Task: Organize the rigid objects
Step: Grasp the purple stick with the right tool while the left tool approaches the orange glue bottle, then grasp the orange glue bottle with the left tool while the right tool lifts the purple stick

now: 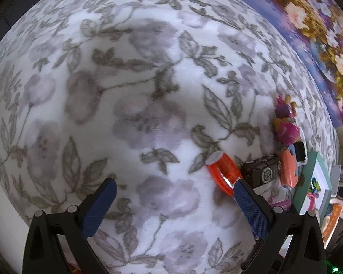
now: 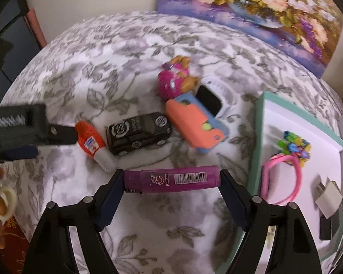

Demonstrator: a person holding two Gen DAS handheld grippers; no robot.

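A purple marker, barcode label up, lies crosswise between the two fingers of the right gripper, each end against a pad. At 12 o'clock from it sits a black toy car on the floral cloth, with an orange-and-white glue bottle lying on its side just at the car's 9 o'clock, white cap nearest the marker. At the car's 3 o'clock rests a coral-and-blue case, a black phone and a pink dog figure beyond. At 3 o'clock, a teal-rimmed tray holds pink hair ties, bright beads and a white plug
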